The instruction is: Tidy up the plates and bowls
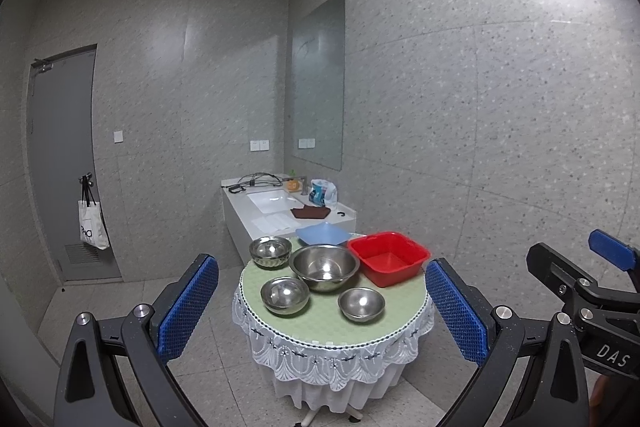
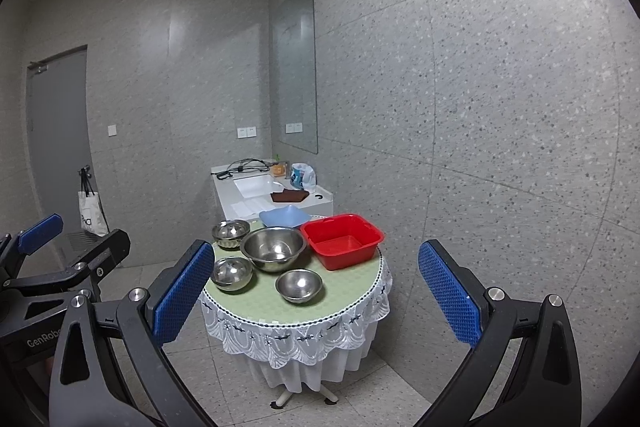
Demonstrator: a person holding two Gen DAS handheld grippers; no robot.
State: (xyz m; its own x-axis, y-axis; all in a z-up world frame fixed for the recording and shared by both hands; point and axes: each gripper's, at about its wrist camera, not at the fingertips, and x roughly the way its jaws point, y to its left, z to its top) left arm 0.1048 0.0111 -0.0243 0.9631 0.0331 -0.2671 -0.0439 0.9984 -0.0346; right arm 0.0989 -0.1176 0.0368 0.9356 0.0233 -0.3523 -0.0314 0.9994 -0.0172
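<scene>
A round table (image 1: 320,327) (image 2: 260,301) with a green mat and white lace cloth carries a large steel bowl (image 1: 325,266) (image 2: 273,247) and three small steel bowls: back left (image 1: 270,251) (image 2: 230,231), front left (image 1: 285,294) (image 2: 232,271), front right (image 1: 361,303) (image 2: 299,285). A red square basin (image 1: 388,263) (image 2: 341,239) sits at the right and a blue basin (image 1: 322,234) (image 2: 283,218) at the back. My left gripper (image 1: 322,311) and right gripper (image 2: 316,297) are open, empty, and held well short of the table.
A white sink counter (image 1: 280,211) (image 2: 264,193) stands behind the table with cables, a brown cloth (image 1: 310,213) and a plastic bag (image 1: 323,193). A grey door (image 1: 60,167) with a hanging tote bag (image 1: 93,231) is at the left. Tiled floor surrounds the table.
</scene>
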